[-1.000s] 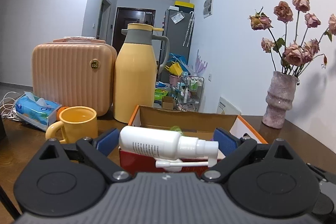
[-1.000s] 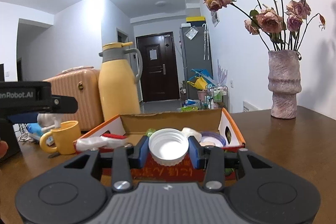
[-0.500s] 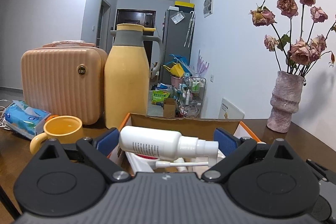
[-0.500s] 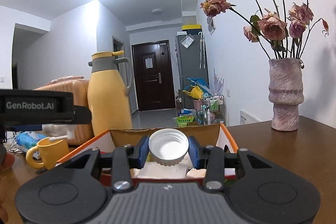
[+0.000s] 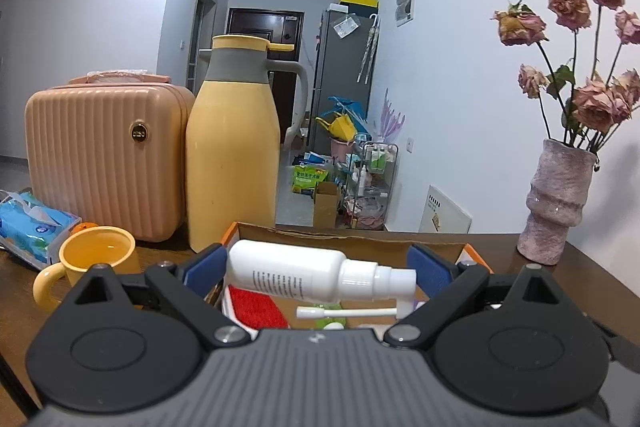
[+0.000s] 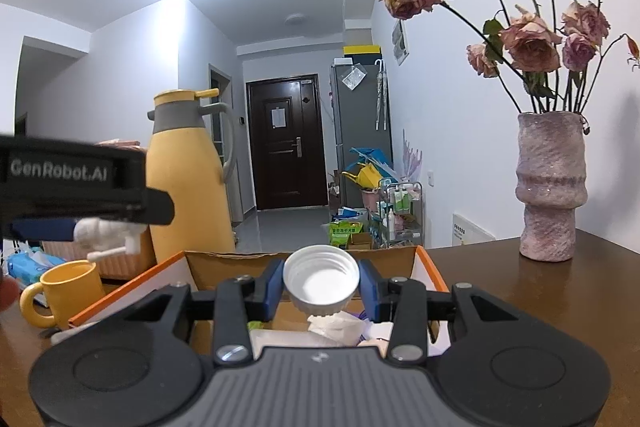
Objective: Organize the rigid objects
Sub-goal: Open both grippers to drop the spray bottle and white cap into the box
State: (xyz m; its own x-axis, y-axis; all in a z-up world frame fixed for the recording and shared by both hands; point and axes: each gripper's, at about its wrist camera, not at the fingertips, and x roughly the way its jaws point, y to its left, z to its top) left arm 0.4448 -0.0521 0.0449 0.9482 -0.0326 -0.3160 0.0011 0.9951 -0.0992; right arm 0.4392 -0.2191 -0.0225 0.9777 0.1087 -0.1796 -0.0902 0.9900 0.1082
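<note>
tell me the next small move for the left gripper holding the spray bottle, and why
Probably lower it a little and open the fingers. The left gripper holds the white spray bottle lying sideways, already above the open cardboard box, with a red item and other things below. The right gripper holds a white cap over the same box, so keep to the left side.

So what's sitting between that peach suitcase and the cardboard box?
The yellow jug stands between the suitcase and the box, seen in the left wrist view.
</note>
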